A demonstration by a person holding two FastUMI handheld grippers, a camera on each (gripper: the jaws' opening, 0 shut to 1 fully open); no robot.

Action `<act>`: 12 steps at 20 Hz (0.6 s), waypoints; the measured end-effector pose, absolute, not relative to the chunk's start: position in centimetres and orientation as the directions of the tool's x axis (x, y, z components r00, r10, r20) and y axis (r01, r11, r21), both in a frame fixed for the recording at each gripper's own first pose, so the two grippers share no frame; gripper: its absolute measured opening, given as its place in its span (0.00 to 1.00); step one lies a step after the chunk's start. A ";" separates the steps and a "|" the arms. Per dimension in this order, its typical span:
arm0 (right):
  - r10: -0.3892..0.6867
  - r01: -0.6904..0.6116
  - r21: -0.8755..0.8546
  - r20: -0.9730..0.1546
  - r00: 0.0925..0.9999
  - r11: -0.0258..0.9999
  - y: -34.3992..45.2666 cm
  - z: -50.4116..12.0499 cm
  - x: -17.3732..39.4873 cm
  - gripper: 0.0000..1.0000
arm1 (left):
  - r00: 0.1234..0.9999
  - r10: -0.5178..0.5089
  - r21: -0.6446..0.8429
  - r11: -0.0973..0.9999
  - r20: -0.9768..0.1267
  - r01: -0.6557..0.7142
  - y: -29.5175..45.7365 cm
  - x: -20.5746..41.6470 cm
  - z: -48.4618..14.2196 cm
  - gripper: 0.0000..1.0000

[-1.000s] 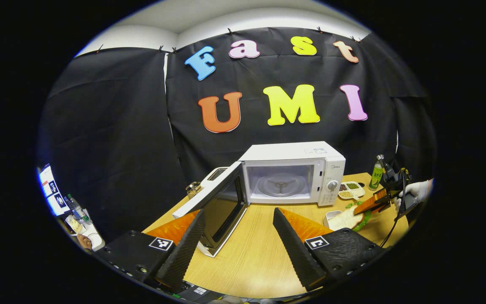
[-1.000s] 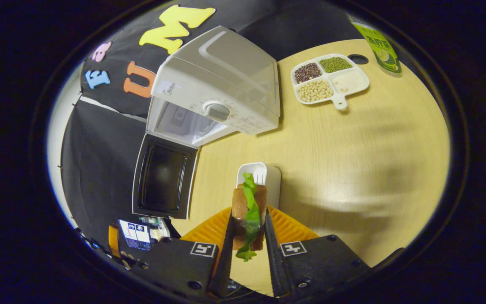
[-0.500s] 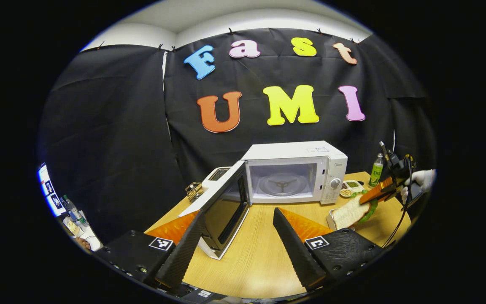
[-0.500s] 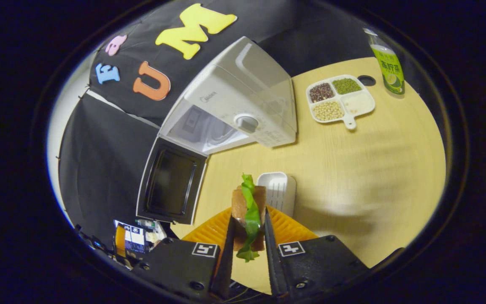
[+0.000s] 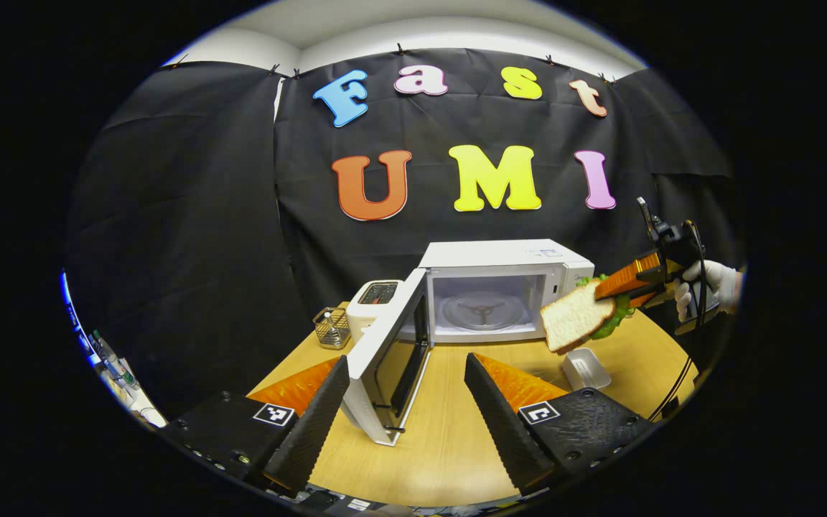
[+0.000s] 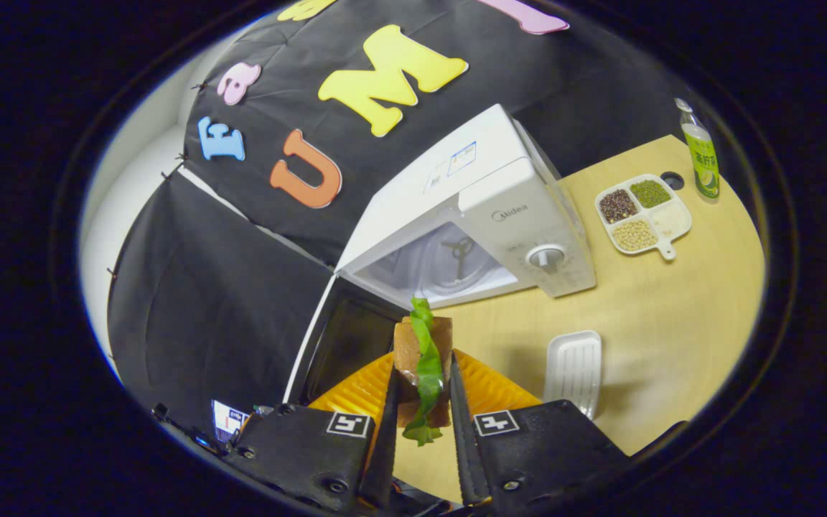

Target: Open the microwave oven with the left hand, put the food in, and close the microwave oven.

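With the right gripper clenched on the sandwich and the left gripper spread empty, the sandwich should go level through the microwave opening onto its turntable, clear of the open door.

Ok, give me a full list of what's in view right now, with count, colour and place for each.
Microwave: one, white, back of the table, door swung open.
Sandwich: one, white bread with green lettuce, in the air before the microwave's opening.
Small tray: one, white, empty, on the table in front of the microwave.
Divided dish: one, white, holding beans and grains, right of the microwave.
Bottle: one, green, beside the divided dish.
Toaster: one, white, left of the microwave.
Wire basket: one, metal, by the toaster.
Table: one, light wood.
Left hand-held gripper: open, empty, low over the table.
Right hand-held gripper: shut on the sandwich, held by a white-gloved hand.
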State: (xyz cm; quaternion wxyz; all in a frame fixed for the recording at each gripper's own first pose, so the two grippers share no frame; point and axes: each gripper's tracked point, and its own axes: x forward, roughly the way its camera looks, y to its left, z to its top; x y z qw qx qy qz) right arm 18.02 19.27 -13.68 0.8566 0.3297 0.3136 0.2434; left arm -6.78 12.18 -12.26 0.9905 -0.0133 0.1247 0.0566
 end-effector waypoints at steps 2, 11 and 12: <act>0.598 -0.189 0.747 -0.324 0.733 0.637 21.1 -13.0 19.6 0.39 | 0.962 0.100 -0.004 0.995 -0.253 -0.105 13.3 -7.0 -12.3 0.98; 0.360 -0.079 0.788 -0.187 0.914 0.611 24.9 -13.2 28.4 0.39 | 0.957 0.083 0.010 0.996 -0.277 -0.083 17.0 -6.9 -11.9 0.98; 0.323 -0.057 0.784 -0.187 0.928 0.618 25.3 -13.8 29.5 0.39 | 0.959 0.077 0.013 0.997 -0.273 -0.076 17.1 -6.7 -11.8 0.98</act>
